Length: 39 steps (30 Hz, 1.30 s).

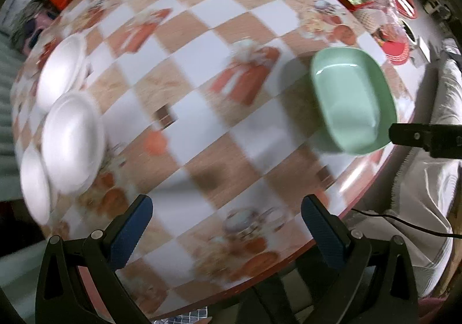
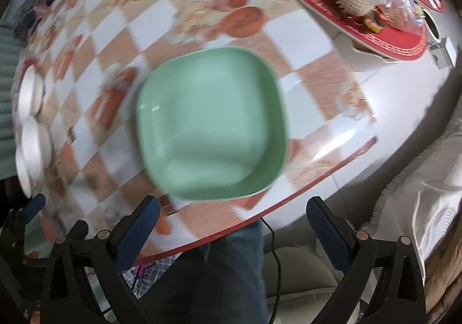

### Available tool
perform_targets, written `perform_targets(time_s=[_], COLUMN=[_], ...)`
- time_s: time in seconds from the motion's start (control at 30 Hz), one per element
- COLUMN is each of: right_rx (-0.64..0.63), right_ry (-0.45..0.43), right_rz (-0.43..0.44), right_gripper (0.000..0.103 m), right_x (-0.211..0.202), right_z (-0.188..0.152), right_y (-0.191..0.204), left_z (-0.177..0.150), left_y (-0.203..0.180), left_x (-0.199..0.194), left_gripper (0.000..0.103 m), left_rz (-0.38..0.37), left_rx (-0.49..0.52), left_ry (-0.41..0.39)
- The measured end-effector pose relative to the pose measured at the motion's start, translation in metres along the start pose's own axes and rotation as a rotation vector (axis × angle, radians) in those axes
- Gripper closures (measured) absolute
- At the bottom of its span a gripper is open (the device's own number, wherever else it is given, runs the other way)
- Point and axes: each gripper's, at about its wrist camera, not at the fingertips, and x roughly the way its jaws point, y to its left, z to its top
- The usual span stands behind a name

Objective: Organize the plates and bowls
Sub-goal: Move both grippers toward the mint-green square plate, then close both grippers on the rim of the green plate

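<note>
green bowl (image 2: 212,124): 1 | white bowls (image 1: 72,139): 3 | left gripper (image 1: 226,225), right gripper (image 2: 232,225): jaws apart

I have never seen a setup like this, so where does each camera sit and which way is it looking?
Left wrist view: sits on the left tool, looking forward and down over the checkered table; both open fingers show, white bowls at left.
Right wrist view: sits on the right tool, looking down at the green bowl near the table edge; its open fingers and the person's leg show.
Shared: the green bowl, white bowls and table.
</note>
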Motion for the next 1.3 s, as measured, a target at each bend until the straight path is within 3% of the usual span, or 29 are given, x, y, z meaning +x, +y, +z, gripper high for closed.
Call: perform_targets(time_s=[0.37,0.67,0.83,1.3], right_rx=[0.040,0.027,0.007,-0.101], right_ry=[0.022,0.046,0.054,0.042], right_rz=[-0.062,-0.103,-0.134,-0.103], right_gripper=[0.001,0.001,0.001,0.001], right_x=[0.017,0.039,0.050,0.061], right_z=[0.028,0.046,0.054,0.059], right_y=[-0.033,-0.044,-0.043,-0.027], left_z=[0.047,0.071,0.073,0.072], left_y=[-0.034,-0.053,-0.061,-0.067], left_x=[0.029,0.050,0.064,0.091], left_gripper=[0.000,0.000,0.000,0.000], left_rz=[-0.031,-0.007,0.010,-0.013], left_rx=[-0.017,-0.041,-0.048,-0.105], left_ry=[0.037,0.029,0.041,0.071])
